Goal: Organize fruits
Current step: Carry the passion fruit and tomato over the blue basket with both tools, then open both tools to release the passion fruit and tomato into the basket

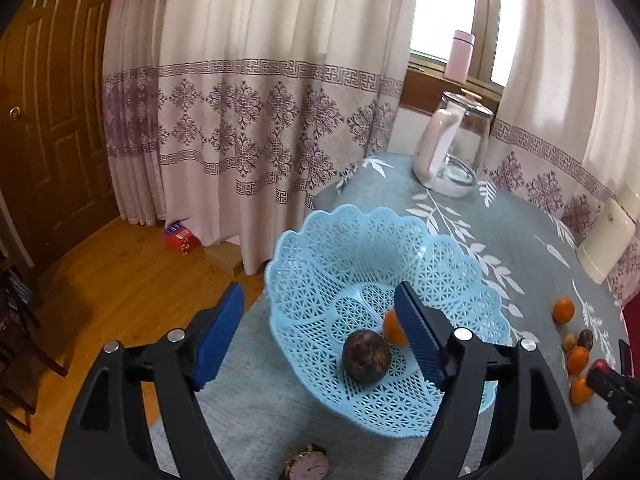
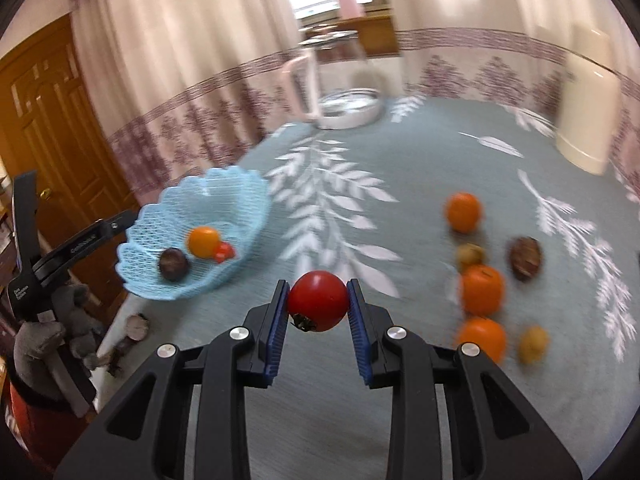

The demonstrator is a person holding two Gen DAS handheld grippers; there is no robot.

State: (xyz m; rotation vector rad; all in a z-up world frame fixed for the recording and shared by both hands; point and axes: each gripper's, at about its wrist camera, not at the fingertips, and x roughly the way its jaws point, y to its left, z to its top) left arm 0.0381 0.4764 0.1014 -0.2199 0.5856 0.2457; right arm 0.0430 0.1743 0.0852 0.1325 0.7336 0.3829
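Red tomato (image 2: 318, 301) clamped; oranges (image 2: 481, 289) on table.

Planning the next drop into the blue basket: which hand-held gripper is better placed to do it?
Right. The right hand-held gripper already clamps the red tomato, with the blue basket ahead to its left. The left hand-held gripper hangs open and empty over the basket.

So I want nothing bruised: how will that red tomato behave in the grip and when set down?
The tomato looks smooth and glossy, so it may slip between the right hand-held gripper pads. Being round, it will probably roll inside the blue basket. Likely soft; squeeze gently.
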